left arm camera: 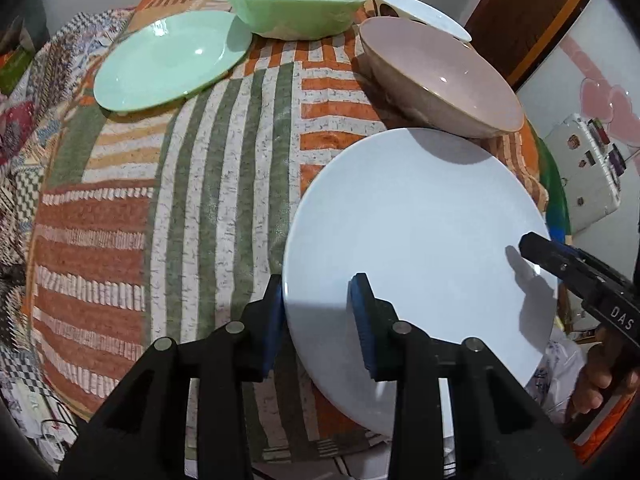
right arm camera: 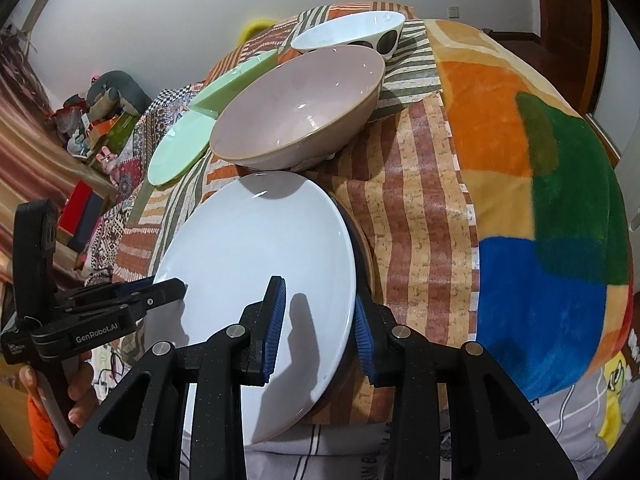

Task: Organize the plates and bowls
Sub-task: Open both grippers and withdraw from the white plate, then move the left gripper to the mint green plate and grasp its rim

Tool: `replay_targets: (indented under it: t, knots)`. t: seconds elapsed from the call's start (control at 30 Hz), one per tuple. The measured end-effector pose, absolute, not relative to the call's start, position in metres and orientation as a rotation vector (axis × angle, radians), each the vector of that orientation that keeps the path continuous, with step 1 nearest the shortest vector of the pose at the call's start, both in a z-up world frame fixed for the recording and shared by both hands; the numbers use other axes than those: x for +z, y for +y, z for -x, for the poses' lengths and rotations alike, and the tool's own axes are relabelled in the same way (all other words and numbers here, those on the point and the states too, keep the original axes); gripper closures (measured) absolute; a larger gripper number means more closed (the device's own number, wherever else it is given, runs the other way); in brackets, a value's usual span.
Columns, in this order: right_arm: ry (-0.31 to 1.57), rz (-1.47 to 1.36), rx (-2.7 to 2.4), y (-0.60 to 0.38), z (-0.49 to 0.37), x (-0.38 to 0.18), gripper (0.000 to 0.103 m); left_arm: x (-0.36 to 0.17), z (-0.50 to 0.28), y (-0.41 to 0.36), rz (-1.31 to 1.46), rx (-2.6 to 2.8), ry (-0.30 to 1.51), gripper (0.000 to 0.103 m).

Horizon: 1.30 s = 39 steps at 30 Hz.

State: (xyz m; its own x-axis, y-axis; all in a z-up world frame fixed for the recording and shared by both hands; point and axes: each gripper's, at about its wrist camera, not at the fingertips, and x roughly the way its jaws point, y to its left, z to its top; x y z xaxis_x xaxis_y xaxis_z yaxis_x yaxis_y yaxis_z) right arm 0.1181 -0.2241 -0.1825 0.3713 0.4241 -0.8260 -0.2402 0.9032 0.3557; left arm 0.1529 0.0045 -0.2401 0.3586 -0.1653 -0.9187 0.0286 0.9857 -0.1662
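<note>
Left claw (left arm camera: 316, 320) clamping white plate (left arm camera: 420, 240) rim at 7 o'clock, right claw (right arm camera: 320, 320) gripping its 4 o'clock edge, pink bowl (left arm camera: 440, 76) at 12

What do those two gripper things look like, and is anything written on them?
Both are black plastic with silver round rivets and ribbed blue pads on their fingers. The left gripper has "GenRobot.AI" in white letters on its side. The right gripper shows white letters "DAS". The person holding them wears an orange sleeve.

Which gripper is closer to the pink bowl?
Right. The right gripper clamps the white plate's edge on the pink bowl's side; the left gripper clamps the opposite edge.
</note>
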Motion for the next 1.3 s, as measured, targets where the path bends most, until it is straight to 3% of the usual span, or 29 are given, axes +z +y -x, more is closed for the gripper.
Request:
replay_targets:
  t: [0.3, 0.43, 0.63, 0.8, 0.93, 1.07, 1.3]
  knots:
    - [1.117, -0.155, 0.418, -0.221, -0.119, -0.179, 0.072, -0.219, -0.15, 0.011, 0.099, -0.11, 1.143, 0.068]
    - [1.12, -0.156, 0.413, -0.222, -0.121, -0.178, 0.072, -0.203, -0.144, 0.027, 0.146, -0.099, 1.098, 0.06]
    - [1.031, -0.036, 0.334, -0.217, -0.116, -0.163, 0.071, -0.18, -0.134, 0.046, 0.207, -0.092, 1.039, 0.058]
    - [0.93, -0.007, 0.347, -0.217, -0.112, -0.137, 0.054, -0.165, -0.128, 0.059, 0.21, -0.06, 0.982, 0.052]
    - [0.914, -0.018, 0.382, -0.208, -0.114, -0.129, 0.053, -0.162, -0.131, 0.074, 0.22, -0.008, 0.953, 0.044]
    - [0.898, 0.003, 0.408, -0.193, -0.118, -0.128, 0.044, -0.168, -0.145, 0.098, 0.237, 0.04, 0.958, 0.043]
    - [0.903, 0.021, 0.467, -0.165, -0.126, -0.131, 0.044, -0.19, -0.192, 0.144, 0.26, 0.146, 0.976, 0.043]
